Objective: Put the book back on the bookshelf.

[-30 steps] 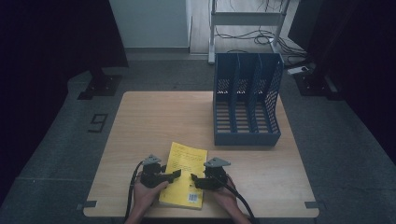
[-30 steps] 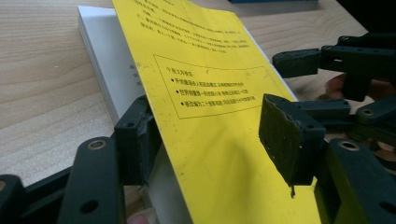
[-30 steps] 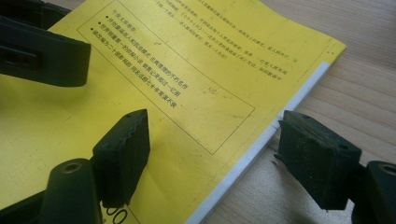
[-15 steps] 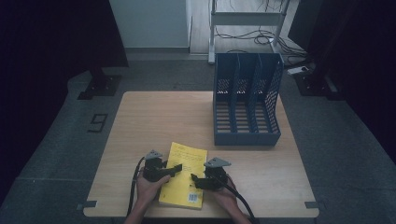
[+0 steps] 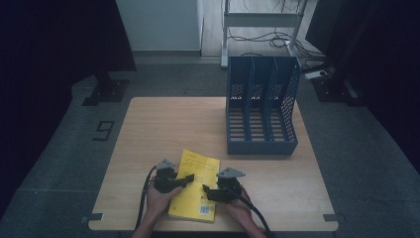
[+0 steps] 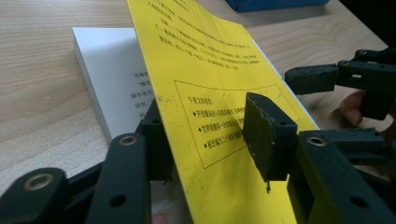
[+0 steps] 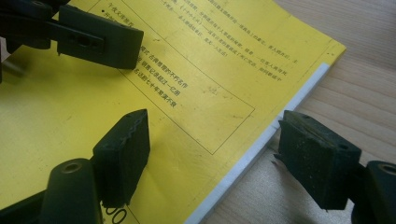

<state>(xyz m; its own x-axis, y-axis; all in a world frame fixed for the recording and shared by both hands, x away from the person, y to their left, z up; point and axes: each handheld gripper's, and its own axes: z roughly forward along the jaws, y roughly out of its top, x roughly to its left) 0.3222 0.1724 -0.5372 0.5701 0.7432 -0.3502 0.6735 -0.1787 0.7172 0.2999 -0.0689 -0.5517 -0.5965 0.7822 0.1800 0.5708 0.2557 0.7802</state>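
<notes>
A yellow-covered book (image 5: 199, 167) lies on the wooden table (image 5: 163, 124) near its front edge. My left gripper (image 5: 188, 177) reaches in from the book's left side. In the left gripper view the yellow cover (image 6: 201, 60) is lifted off the white page (image 6: 112, 74) and runs between the jaws of my left gripper (image 6: 210, 135). One jaw is under it and one over it. The jaws have just been closing and are not clamped. My right gripper (image 5: 206, 191) is at the book's right side. In its own view my right gripper (image 7: 217, 151) stands open astride the book's edge (image 7: 261, 144).
A blue three-slot file rack (image 5: 260, 106) stands at the table's back right, its slots open toward the person. Bare wood lies to the left of and behind the book. The other gripper's jaw (image 7: 93, 39) hovers over the cover in the right gripper view.
The left gripper has edged slightly toward the book. The right gripper and the book's place on the table look the same.
</notes>
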